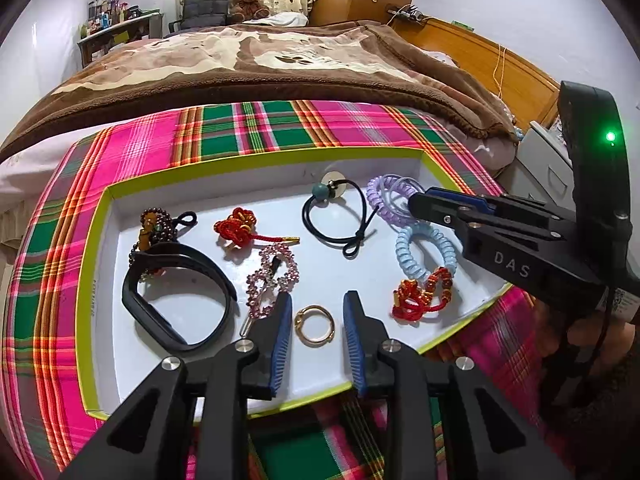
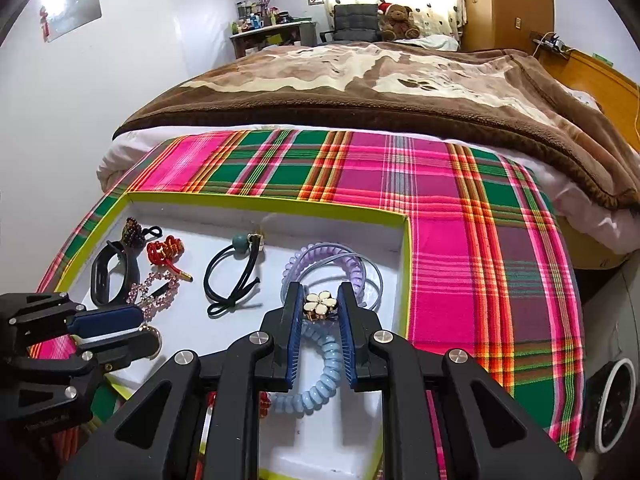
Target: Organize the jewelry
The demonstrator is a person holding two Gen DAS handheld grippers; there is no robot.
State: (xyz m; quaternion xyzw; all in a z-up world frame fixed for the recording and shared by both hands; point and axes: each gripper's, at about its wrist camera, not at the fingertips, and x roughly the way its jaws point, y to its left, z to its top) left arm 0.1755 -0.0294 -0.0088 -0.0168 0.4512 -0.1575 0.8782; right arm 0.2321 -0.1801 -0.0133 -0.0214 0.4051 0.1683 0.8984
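Note:
A white tray with a lime rim (image 1: pixel 256 160) (image 2: pixel 406 264) lies on a plaid cloth and holds jewelry. My left gripper (image 1: pixel 316 322) is open, its fingers on either side of a gold ring (image 1: pixel 314 325) on the tray floor. My right gripper (image 2: pixel 320 307) is shut on a white flower clip (image 2: pixel 320 305), held above a blue coil tie (image 2: pixel 326 364) and a purple coil tie (image 2: pixel 320 258). In the left wrist view the right gripper (image 1: pixel 420 200) reaches in over the purple coil (image 1: pixel 380 196).
The tray also holds a black band (image 1: pixel 176 304), a dark bead bracelet (image 1: pixel 154 226), a red knot charm (image 1: pixel 236 228), a pink bead clip (image 1: pixel 272 276), a black hair tie (image 1: pixel 336 220) and a red bead bracelet (image 1: pixel 424 294). A brown blanket (image 1: pixel 280 68) covers the bed behind.

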